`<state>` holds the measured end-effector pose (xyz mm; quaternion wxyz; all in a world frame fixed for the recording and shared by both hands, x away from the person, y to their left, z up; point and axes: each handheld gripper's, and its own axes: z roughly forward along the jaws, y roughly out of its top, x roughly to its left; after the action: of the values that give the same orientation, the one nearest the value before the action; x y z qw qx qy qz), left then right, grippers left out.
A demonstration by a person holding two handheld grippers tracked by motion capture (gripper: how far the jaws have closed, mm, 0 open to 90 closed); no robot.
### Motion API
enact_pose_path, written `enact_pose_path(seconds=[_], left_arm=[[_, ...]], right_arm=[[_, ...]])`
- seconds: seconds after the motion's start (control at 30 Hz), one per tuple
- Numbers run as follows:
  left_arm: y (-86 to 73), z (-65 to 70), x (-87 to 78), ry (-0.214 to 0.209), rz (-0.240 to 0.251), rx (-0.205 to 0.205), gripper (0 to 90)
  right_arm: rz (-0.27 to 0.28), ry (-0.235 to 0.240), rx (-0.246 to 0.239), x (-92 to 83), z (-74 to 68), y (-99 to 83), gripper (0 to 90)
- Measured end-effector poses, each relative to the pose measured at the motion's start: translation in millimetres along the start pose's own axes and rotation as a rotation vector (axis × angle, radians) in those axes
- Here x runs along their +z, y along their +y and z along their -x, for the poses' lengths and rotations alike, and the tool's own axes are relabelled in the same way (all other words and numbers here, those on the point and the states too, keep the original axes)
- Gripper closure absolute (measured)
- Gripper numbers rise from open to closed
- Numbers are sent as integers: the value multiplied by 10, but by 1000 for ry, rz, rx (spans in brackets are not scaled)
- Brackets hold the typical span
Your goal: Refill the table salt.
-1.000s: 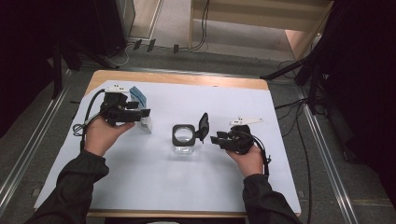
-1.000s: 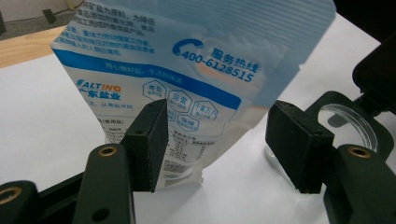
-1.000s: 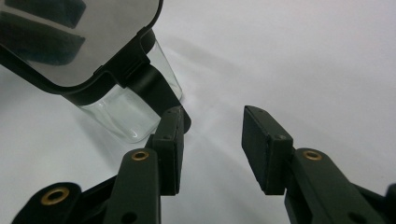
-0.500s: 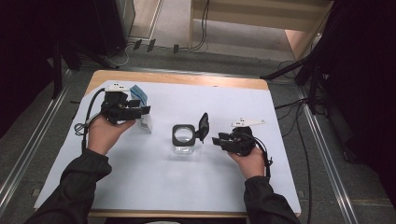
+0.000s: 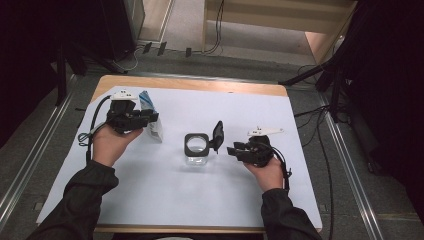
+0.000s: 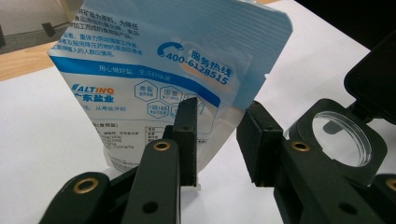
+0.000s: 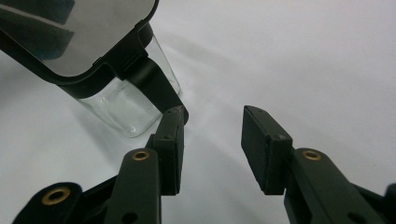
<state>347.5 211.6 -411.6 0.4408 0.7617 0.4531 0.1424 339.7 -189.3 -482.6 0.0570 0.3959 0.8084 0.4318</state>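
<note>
Salt pouch (image 6: 154,79) stands upright on the white table (image 5: 165,200), well left of the jar (image 5: 196,150). Jar sits mid-table, clear glass, black collar, lid (image 5: 218,135) flipped up on its hinge at the jar's right side.

Left gripper (image 6: 215,140): jaws have just been closing and now stand narrow around the pouch's lower right edge. One pad lies in front of the printed face, the other just past the edge. Whether either pad presses the film, cannot tell; a gap shows between them.

Right gripper (image 7: 212,140): jaws partly open, nothing between them, just right of the jar, one pad near the hinge strap.

Risks, as judged:
- Grip lands low and on the very edge of the pouch. Film is slick and soft, so it may slide out or fold as it lifts.
- Held low, the top-heavy pouch could flop over and spill if its top is open; the opening cannot be made out.
- Pouch tips toward the jar if the jaws nudge it before clamping.
- Right gripper sits close to the raised lid; a small drift could knock it shut or shove the light jar.
</note>
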Motion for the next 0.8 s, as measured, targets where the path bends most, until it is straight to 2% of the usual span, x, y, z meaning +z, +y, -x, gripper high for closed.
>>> enact_pose_path(seconds=[0.17, 0.27, 0.33, 0.63, 0.8], left_arm=[[-4, -19, -7, -13, 1, 0, 780], [-7, -20, -12, -26, -2, -1, 876], [-9, -20, -12, -26, -7, 9, 893], [8, -60, -94, -42, -37, 15, 900], [1, -109, -191, -44, -24, 7, 900]], right_arm=[[0, 1, 0, 0, 0, 0, 606], [0, 0, -1, 0, 0, 0, 606], [0, 1, 0, 0, 0, 0, 606], [0, 3, -7, 7, 4, 3, 606], [-1, 5, -9, 19, 4, 16, 606]])
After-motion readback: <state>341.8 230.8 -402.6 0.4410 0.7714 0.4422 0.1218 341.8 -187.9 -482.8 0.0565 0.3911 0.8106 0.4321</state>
